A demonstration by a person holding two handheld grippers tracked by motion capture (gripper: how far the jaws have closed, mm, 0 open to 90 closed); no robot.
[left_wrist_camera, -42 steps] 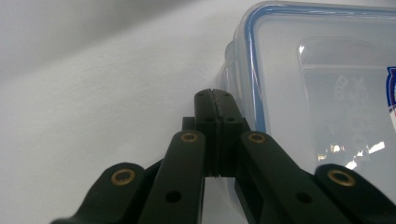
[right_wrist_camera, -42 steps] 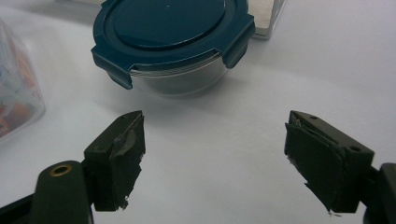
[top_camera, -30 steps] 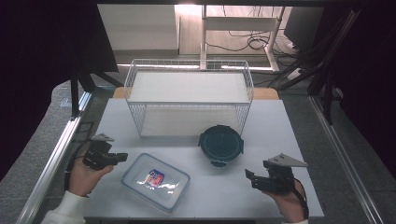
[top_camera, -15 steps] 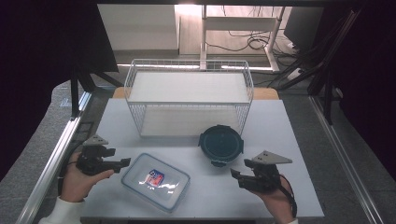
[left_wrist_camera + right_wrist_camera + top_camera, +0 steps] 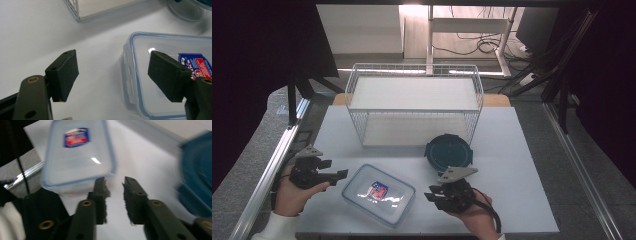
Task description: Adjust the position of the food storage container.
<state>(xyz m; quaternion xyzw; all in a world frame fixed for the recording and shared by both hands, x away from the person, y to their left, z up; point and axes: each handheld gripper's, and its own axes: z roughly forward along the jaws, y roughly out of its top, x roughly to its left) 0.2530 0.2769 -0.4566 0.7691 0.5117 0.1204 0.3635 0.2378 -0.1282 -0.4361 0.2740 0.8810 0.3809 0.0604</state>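
We take the clear box with the blue-edged lid and the red-and-blue label as our landmark; it lies flat on the white table, near the front edge. Just left of the box we see the left gripper, its jaws spread wide with nothing between them; in the left gripper view one pad hangs over the box's near corner, apart from the lid as far as we can judge. Right of the box sits the right gripper, whose jaws have just been closing; a narrow gap remains and nothing is caught in it, though the right gripper view is blurred. Behind and to the right of the box stands a round dark blue container, close to the right hand. Farther back, behind the box, a white wire basket spans the table.
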